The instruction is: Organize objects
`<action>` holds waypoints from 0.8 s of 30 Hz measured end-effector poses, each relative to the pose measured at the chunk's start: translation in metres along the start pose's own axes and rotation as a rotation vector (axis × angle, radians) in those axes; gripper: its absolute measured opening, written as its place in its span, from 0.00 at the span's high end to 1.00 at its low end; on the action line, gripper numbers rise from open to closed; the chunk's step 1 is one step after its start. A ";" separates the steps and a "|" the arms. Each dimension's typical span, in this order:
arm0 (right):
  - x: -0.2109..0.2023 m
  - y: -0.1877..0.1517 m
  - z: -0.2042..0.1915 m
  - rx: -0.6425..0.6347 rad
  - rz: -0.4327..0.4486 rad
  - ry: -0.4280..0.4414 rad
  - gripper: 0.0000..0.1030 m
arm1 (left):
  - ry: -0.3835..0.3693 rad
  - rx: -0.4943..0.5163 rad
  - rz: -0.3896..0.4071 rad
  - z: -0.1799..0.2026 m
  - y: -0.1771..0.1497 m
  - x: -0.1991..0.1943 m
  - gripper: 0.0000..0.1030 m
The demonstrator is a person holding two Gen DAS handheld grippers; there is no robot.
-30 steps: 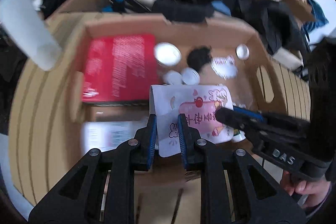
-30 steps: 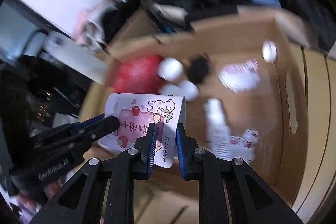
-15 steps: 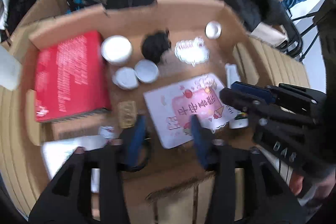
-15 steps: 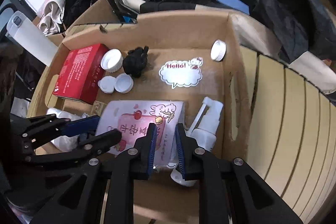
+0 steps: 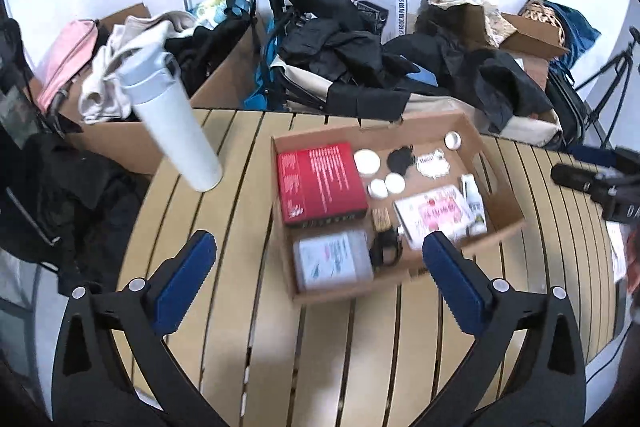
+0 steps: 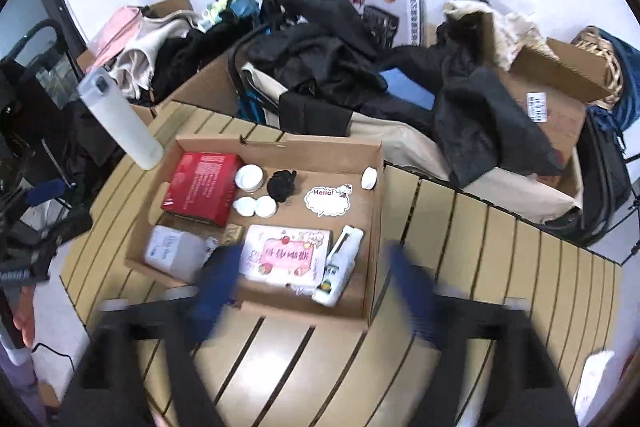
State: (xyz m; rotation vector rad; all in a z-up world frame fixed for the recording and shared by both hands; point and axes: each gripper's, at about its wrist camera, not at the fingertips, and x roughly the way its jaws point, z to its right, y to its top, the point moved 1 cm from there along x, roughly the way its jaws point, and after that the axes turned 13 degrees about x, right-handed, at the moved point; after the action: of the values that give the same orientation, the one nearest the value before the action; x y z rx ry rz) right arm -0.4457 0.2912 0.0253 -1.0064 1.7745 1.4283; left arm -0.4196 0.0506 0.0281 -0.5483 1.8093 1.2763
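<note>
A shallow cardboard box (image 5: 502, 183) (image 6: 376, 227) sits on the slatted wooden table. In it lie a pink-and-white packet (image 5: 434, 214) (image 6: 286, 259), a red box (image 5: 318, 181) (image 6: 200, 187), white lids (image 6: 250, 177), a black item (image 6: 282, 185), a "Hello" sticker (image 6: 328, 199), a white spray bottle (image 6: 340, 269) and a clear bag (image 5: 332, 261) (image 6: 172, 253). My left gripper (image 5: 320, 263) is open and empty, above the table in front of the box. My right gripper (image 6: 312, 279) is open, empty and blurred, at the box's near edge.
A white tumbler (image 5: 172, 119) (image 6: 120, 119) stands on the table left of the box. Piles of dark clothes (image 5: 360, 59), bags and cardboard boxes (image 6: 560, 83) crowd the floor behind the table. The table's rounded edge (image 5: 132, 235) is to the left.
Both grippers opened and let go of the pink-and-white packet, which now lies flat in the box. Both pulled back and up, away from the box.
</note>
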 end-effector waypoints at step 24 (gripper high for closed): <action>-0.190 -0.325 -0.029 0.059 0.308 0.020 0.16 | 0.078 -0.063 0.241 0.100 -0.277 -0.207 0.00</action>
State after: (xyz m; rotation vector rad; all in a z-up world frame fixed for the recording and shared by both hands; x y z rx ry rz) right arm -0.0696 0.2572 0.0329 -0.7419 2.0415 1.5404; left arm -0.0619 0.0127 0.0323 -0.4290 1.9506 1.4962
